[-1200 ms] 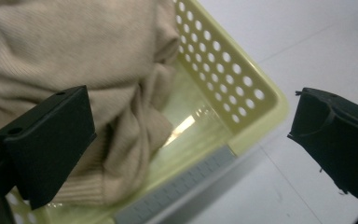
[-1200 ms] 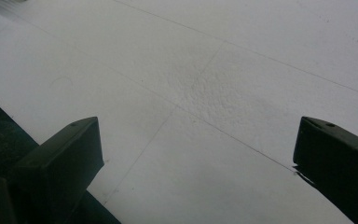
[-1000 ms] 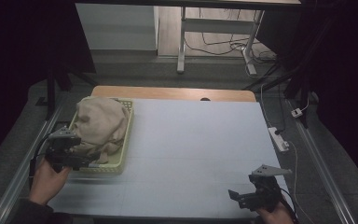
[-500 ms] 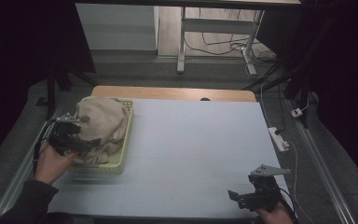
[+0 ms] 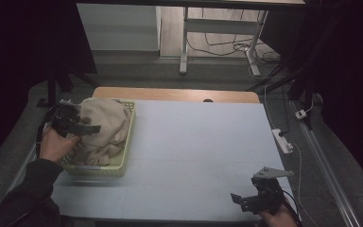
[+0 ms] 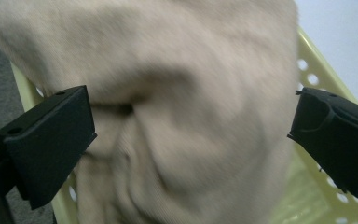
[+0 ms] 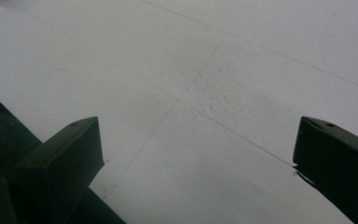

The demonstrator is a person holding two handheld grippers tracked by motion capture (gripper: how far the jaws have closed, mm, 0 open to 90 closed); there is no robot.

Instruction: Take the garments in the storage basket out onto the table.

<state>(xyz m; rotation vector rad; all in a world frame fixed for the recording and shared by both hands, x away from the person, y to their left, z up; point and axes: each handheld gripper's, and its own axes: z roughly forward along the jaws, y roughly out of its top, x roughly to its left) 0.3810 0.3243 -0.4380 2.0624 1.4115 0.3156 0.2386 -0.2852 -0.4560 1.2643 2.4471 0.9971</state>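
I am holding the left gripper point(image 5: 78, 126) over a heap of beige, softly ribbed cloth point(image 5: 103, 128), jaws spread wide on either side of a fold. The cloth is sitting piled in a pale green perforated plastic basket point(image 5: 127, 137) at the table's point(image 5: 203, 142) left edge. At the near right, the right gripper point(image 5: 253, 201) is hovering with jaws apart above the table's matte, finely pebbled white surface. No writing is legible.

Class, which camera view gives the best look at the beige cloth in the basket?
The high view: the whole beige cloth shows heaped in the yellow-green basket. The left gripper view shows it close but blurred between the left gripper's open jaws. The right gripper view faces bare table.
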